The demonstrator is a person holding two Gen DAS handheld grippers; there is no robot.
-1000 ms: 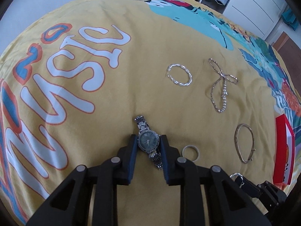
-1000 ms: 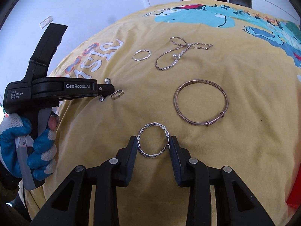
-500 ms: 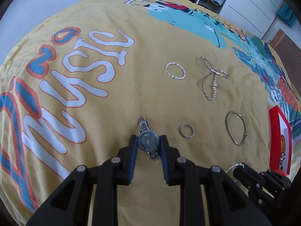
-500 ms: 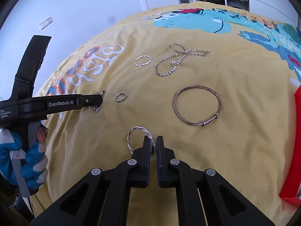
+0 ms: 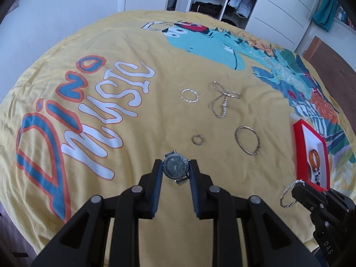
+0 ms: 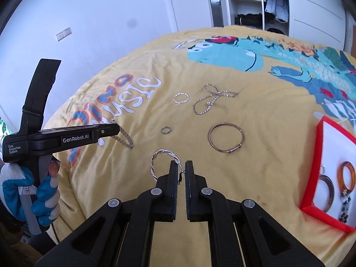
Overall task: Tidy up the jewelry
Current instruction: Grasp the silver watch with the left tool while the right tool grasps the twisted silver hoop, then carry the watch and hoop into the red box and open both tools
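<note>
Gripping a dark-faced silver watch, left gripper; right gripper pinches a twisted silver hoop.

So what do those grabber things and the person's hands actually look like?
Both are matte black plastic with silver rivets. The left gripper has blue ribbed pads inside its fingers, white "GenRobot.AI" lettering and a grey trigger. The right gripper looks all black. The left hand wears a blue-and-white glove.

Black gripper (silver screws), blue-and-white glove.
</note>
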